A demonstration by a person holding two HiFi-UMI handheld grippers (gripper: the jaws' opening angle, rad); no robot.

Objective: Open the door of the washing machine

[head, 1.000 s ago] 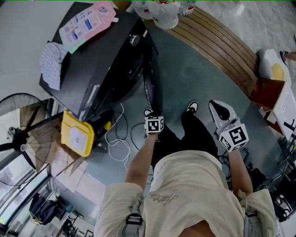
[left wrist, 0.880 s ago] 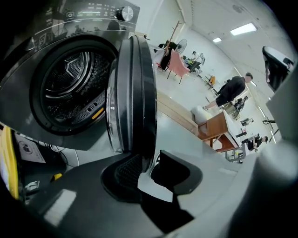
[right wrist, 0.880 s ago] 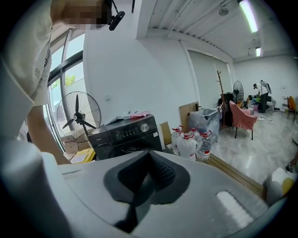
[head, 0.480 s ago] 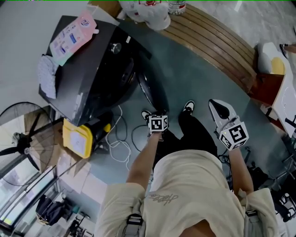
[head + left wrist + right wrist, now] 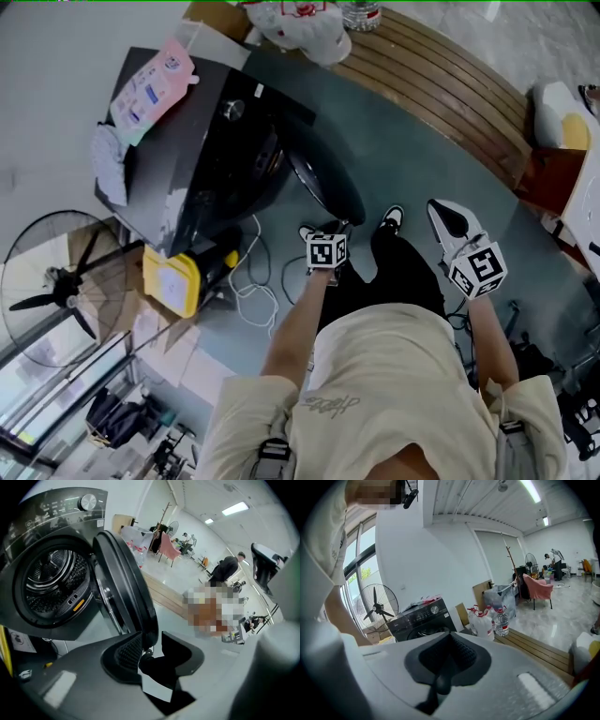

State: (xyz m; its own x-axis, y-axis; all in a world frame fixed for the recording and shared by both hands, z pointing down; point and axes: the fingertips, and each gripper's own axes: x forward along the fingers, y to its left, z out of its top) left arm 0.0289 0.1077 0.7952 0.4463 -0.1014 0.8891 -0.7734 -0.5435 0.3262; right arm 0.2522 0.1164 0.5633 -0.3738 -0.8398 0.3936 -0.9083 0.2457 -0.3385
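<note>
The black washing machine (image 5: 216, 141) stands at the upper left of the head view, its round door (image 5: 328, 187) swung wide open toward me. The steel drum (image 5: 51, 581) shows behind the door (image 5: 126, 588) in the left gripper view. My left gripper (image 5: 337, 230) is at the door's outer edge. Its jaws (image 5: 152, 651) are opening, with the door's rim between them and a gap on both sides. My right gripper (image 5: 448, 220) hangs apart at the right over the floor, shut on nothing (image 5: 447, 660), and looks across at the machine (image 5: 419, 616).
A pink pouch (image 5: 150, 84) and a cloth (image 5: 111, 164) lie on the machine's top. A yellow box (image 5: 173, 281) and white cables (image 5: 248, 281) sit by its base. A fan (image 5: 56, 291) stands at the left. A wooden bench (image 5: 441, 84) with bags (image 5: 300, 23) curves behind.
The door has swung further out from the machine. My left gripper has moved with its edge away from the machine and its jaws have widened. The right gripper has shifted a little.
</note>
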